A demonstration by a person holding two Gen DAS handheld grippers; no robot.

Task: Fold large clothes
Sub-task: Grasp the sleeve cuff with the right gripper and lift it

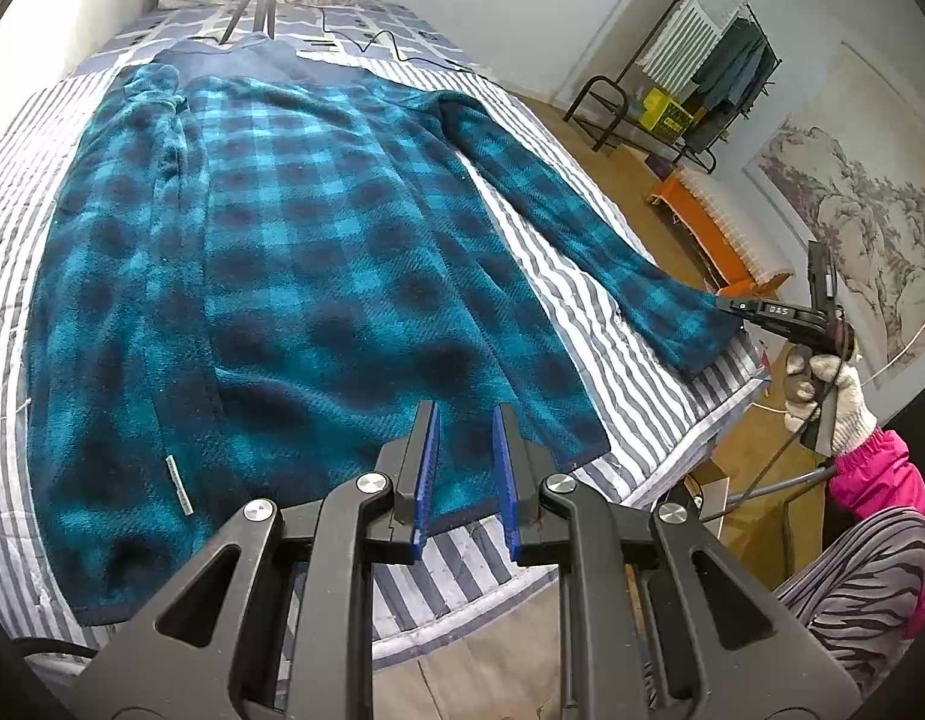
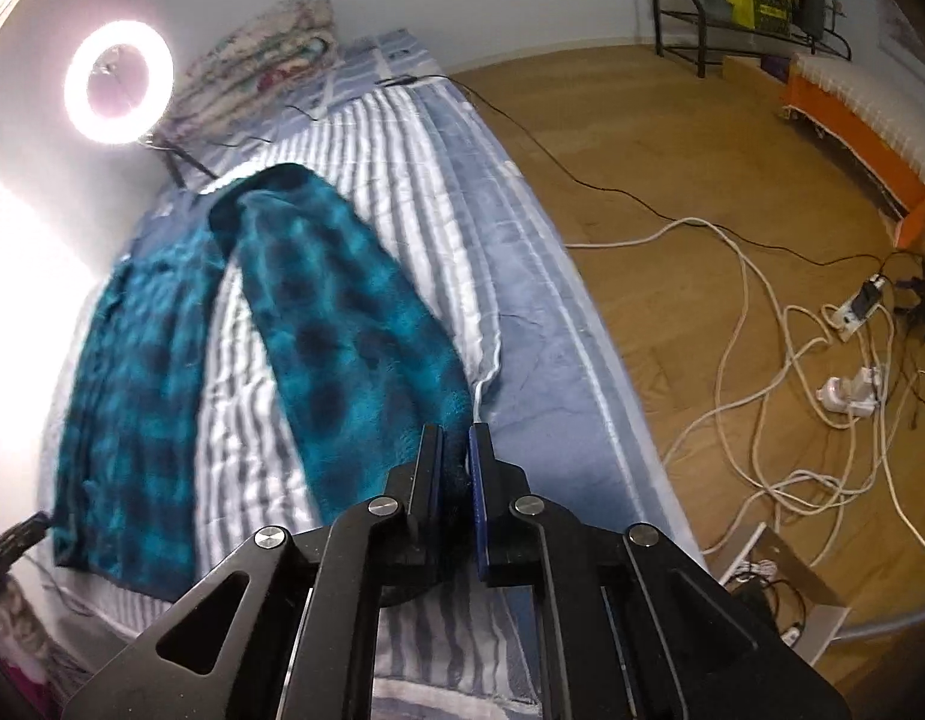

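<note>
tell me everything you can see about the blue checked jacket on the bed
The jacket is a thick, fleecy-looking garment in teal and dark navy checks, with a small pale label near its hem. It lies spread flat on the striped bed cover, collar toward the pillows. One sleeve is folded over the body; the other stretches to the bed edge, its cuff pinched and lifted by the right gripper. The left gripper hovers at the hem, jaws apart.
</note>
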